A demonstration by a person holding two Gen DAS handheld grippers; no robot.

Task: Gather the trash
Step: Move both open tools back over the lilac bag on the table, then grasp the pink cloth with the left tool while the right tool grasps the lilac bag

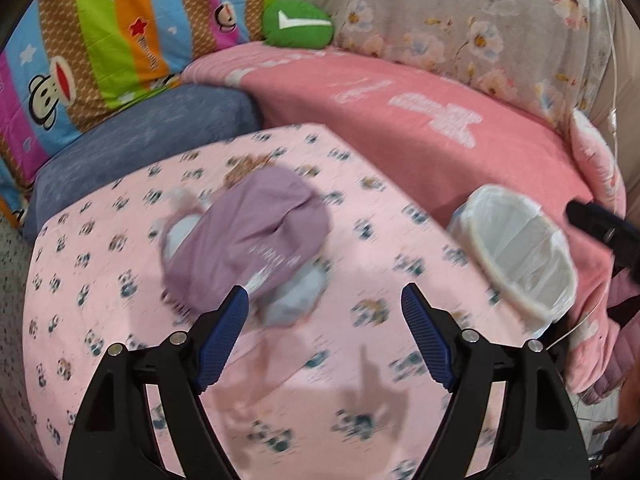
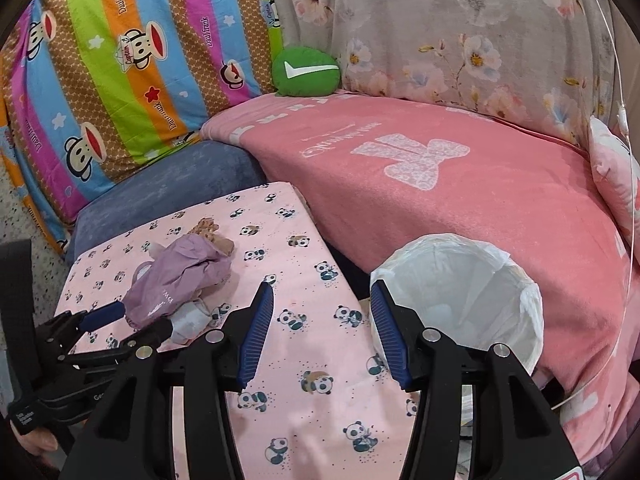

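Here the left gripper [image 1: 324, 300] hung with its jaws apart and empty just short of the crumpled purple wrapper [image 1: 248, 236], which lay on the panda-print surface [image 1: 100, 280] to the left of the lined trash bin [image 2: 460, 300]. The right gripper [image 2: 322, 308], also apart and holding nothing, hovered beside that bin. Judging by this, the approach to pick-up was underway; next the left jaws needed to straddle the wrapper and close.

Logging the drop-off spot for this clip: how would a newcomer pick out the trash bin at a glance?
Find the table with the pink panda-print cloth, set in front of the sofa's pink blanket. Off the table's right edge, between cloth and blanket, stands the bin. It is the only open round container, lined with a white plastic bag folded over its rim.
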